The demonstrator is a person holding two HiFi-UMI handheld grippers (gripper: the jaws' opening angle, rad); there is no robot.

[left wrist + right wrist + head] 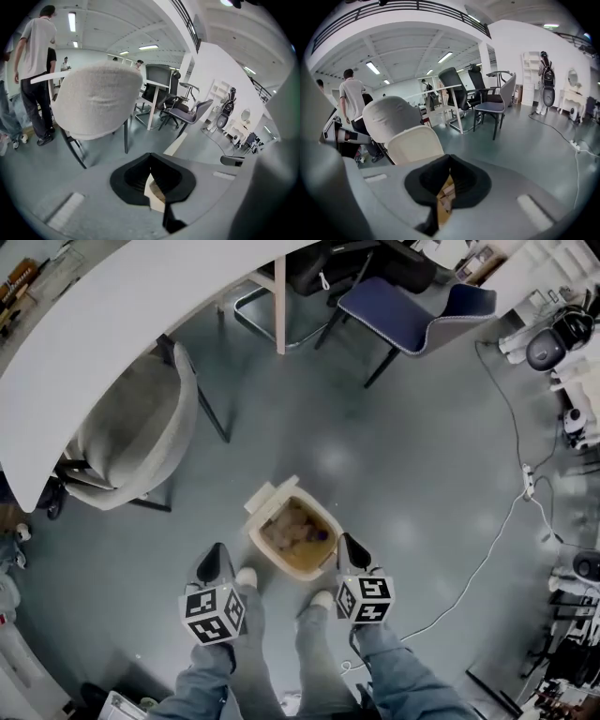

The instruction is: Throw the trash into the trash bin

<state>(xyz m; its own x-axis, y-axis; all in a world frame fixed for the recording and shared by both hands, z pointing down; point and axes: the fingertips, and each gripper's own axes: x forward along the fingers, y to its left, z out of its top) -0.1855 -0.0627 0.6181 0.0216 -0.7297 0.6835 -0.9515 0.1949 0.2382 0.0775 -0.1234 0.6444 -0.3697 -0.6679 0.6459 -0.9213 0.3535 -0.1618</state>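
A cream plastic trash bin point(269, 497) stands open on the grey floor point(394, 456) in the middle of the head view, with brown crumpled trash point(295, 531) lying inside it; how many pieces cannot be told. From the bin, one beige upholstered chair point(141, 432) stands at ten o'clock, partly under a curved white tabletop point(112, 324), and one blue-seated chair point(412, 310) stands well apart at one o'clock. A white cable point(487, 554) trails over the floor at three o'clock. In the left gripper view a person in a white shirt point(35, 51) stands behind the beige chair. Nothing lies between the bin and the two grippers.

The left gripper point(215, 559) hangs at eight o'clock of the bin and the right gripper point(351, 549) at four o'clock, both just beside its rim. Both pairs of jaws are clenched tip to tip with nothing in them.
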